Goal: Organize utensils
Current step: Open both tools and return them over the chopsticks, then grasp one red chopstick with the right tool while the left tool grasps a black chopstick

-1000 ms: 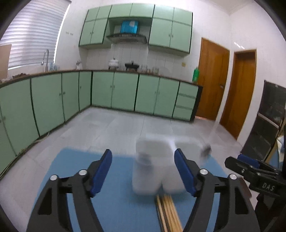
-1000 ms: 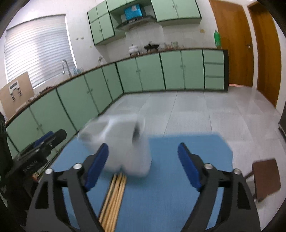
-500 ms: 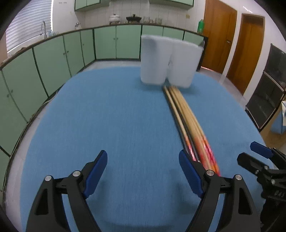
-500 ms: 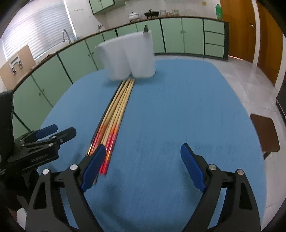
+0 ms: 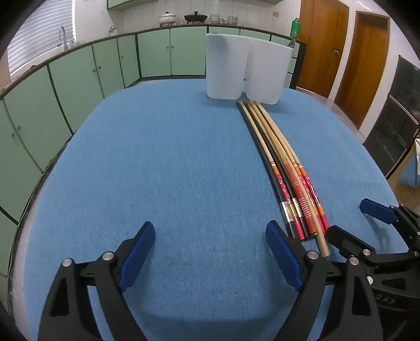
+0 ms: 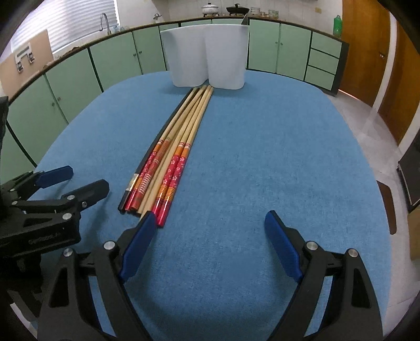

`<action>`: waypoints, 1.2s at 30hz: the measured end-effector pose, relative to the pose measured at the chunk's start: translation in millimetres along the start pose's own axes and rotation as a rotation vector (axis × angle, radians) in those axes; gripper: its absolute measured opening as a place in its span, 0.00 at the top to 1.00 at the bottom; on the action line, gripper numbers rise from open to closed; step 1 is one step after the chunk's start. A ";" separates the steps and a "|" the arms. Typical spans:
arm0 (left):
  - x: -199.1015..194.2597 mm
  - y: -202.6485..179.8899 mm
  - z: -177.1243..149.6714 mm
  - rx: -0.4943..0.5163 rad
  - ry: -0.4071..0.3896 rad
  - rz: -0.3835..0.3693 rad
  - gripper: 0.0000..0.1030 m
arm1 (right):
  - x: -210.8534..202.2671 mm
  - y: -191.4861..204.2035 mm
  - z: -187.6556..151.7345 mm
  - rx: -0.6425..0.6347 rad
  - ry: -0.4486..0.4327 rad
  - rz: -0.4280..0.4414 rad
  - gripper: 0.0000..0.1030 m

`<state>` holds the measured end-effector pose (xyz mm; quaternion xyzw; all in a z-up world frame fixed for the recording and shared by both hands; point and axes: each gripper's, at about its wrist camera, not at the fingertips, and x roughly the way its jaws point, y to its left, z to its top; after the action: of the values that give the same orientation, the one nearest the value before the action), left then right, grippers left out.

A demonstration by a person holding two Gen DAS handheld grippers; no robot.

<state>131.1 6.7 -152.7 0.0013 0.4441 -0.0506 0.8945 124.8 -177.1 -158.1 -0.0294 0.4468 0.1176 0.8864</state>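
A bundle of several chopsticks, bamboo with red patterned ends and one black, lies on the blue tablecloth. Their thin tips point at a white two-lobed holder standing upright at the far side. A dark utensil tip pokes out of it. My left gripper hovers just left of the red ends, its jaws opening with nothing between them. My right gripper is open and empty, its left finger beside the red ends.
The table's rounded edge runs close on all sides. Green cabinets line the room behind. Wooden doors stand at the right. A brown chair sits by the table's right edge.
Both grippers have tipped down and drawn back over the near end of the table. The holder now sits far off and the whole length of the chopsticks shows. The left jaws stand slightly wider.
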 end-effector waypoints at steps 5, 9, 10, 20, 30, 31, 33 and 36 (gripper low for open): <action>-3.1 3.4 -1.5 -0.001 -0.002 0.007 0.16 | -6.9 -12.3 -1.4 0.027 -0.013 -0.075 0.22; -2.9 5.4 -4.1 -0.008 -0.001 0.008 0.15 | -12.0 -13.7 -4.4 0.039 -0.023 -0.024 0.29; -3.5 4.7 -4.1 -0.007 -0.002 0.005 0.15 | -12.2 -11.5 -4.7 0.044 -0.026 0.006 0.33; -3.0 -1.5 -4.7 0.010 0.001 -0.001 0.14 | -6.9 1.1 -2.9 0.021 -0.017 0.065 0.95; -2.5 -24.5 -3.9 0.060 0.002 -0.059 0.14 | -11.1 -18.6 -6.3 0.066 -0.020 0.030 0.95; -1.7 -26.0 -3.8 0.066 0.003 -0.053 0.14 | -11.2 -18.6 -6.4 0.069 -0.020 0.032 0.95; 1.2 -28.2 -3.4 0.076 0.010 -0.039 0.14 | -10.8 -19.1 -6.3 0.070 -0.021 0.033 0.95; 1.5 -26.9 -4.1 0.085 0.012 -0.025 0.14 | -9.8 -20.3 -6.0 0.072 -0.021 0.036 0.95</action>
<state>126.2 -20.1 -155.2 0.0343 0.4469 -0.0805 0.8903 119.2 -199.6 -155.0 0.0117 0.4421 0.1175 0.8892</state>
